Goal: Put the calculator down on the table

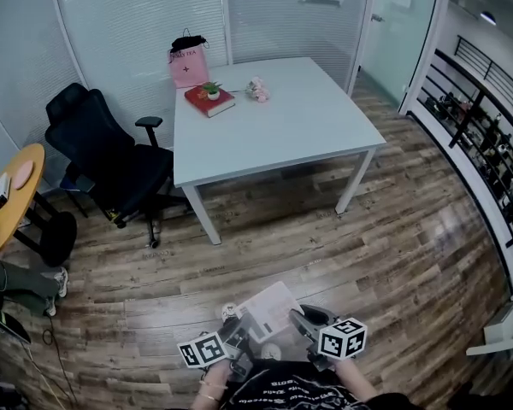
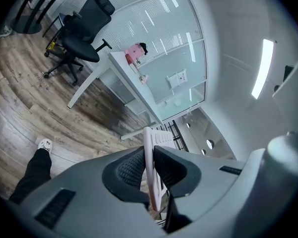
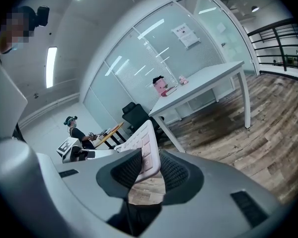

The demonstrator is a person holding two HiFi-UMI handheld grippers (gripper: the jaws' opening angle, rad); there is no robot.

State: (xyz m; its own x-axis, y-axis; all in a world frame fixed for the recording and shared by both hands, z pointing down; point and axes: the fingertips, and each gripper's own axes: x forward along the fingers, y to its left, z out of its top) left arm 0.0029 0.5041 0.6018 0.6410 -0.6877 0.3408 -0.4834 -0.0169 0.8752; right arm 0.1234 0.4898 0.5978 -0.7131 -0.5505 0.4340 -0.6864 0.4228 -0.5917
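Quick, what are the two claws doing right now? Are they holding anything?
The left gripper: closed on the thin edge of the calculator.
The right gripper: closed on the same calculator.

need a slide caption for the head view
The calculator held between the left gripper and right gripper above the floor, well short of the table.

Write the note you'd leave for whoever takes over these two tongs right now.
Left tongs: shut on the calculator, along one edge.
Right tongs: shut on the same calculator, at another edge.
Calculator: held in the air over the wooden floor.
White table: some way ahead, its near part bare.
Done: calculator is gripped and off the ground.
Left: carry it to the table, lay it on a bare part, open both tongs.
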